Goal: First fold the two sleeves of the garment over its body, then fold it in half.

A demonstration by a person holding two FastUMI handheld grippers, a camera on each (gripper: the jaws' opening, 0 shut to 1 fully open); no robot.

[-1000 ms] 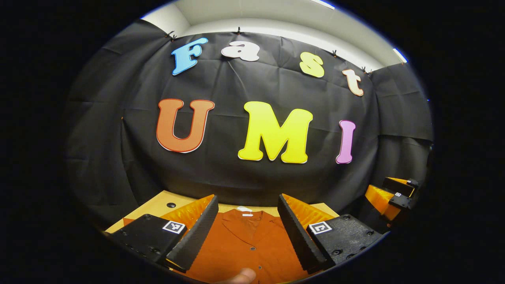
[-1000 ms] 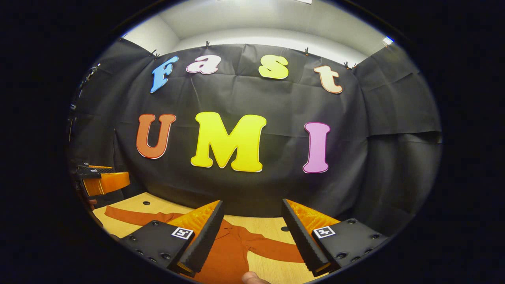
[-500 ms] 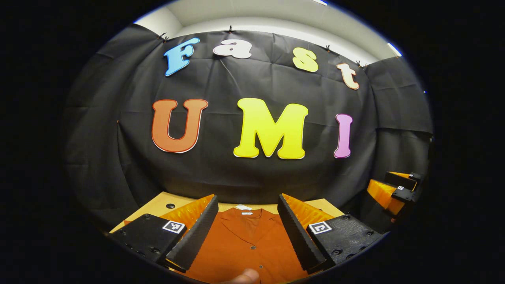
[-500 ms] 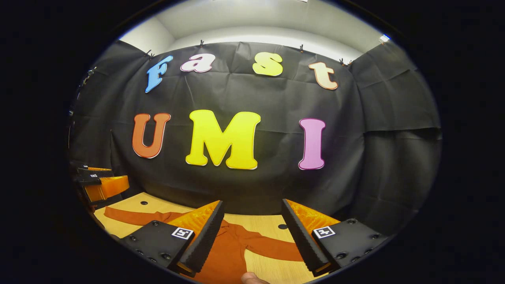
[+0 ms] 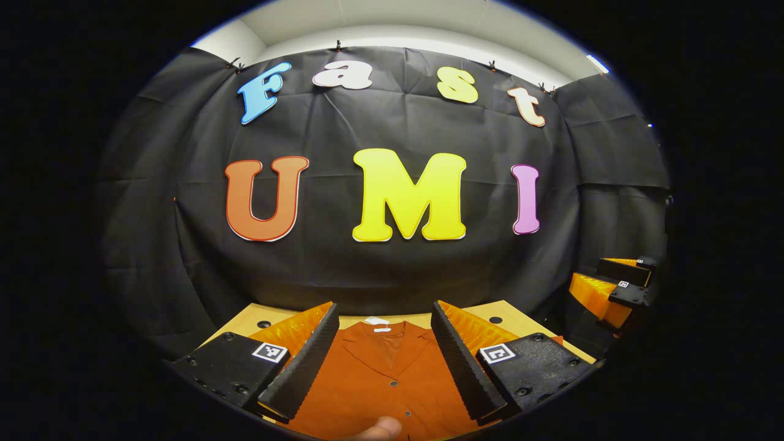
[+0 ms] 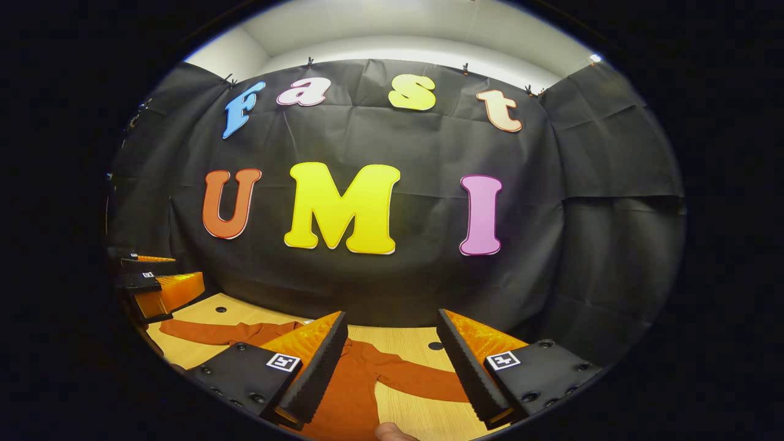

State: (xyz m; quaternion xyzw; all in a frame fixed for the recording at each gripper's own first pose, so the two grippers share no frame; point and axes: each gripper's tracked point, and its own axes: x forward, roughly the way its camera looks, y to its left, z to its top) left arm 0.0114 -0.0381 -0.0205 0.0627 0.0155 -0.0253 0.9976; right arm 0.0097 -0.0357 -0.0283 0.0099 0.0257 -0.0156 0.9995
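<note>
A rust-orange buttoned shirt (image 5: 383, 380) lies flat on the wooden table (image 5: 511, 320), collar toward the booth's wall. My left gripper (image 5: 383, 361) hovers open above its chest, nothing between the fingers. In the right gripper view the shirt (image 6: 352, 392) shows with one sleeve (image 6: 422, 381) stretched right and the other sleeve (image 6: 202, 331) stretched left. My right gripper (image 6: 389, 367) stands open over the right sleeve's shoulder, holding nothing. Each gripper also appears at the edge of the other's view: right gripper (image 5: 615, 288), left gripper (image 6: 153, 282).
The table (image 6: 410, 343) ends at the black cloth wall close behind the collar. Small dark holes (image 6: 435, 346) dot the tabletop. A fingertip (image 5: 380, 427) shows at the bottom edge of the left gripper view, and another fingertip (image 6: 392, 432) in the right gripper view.
Both cameras have tilted down slightly and drifted, so more table shows. The shirt lies as before and both grippers stay open.
</note>
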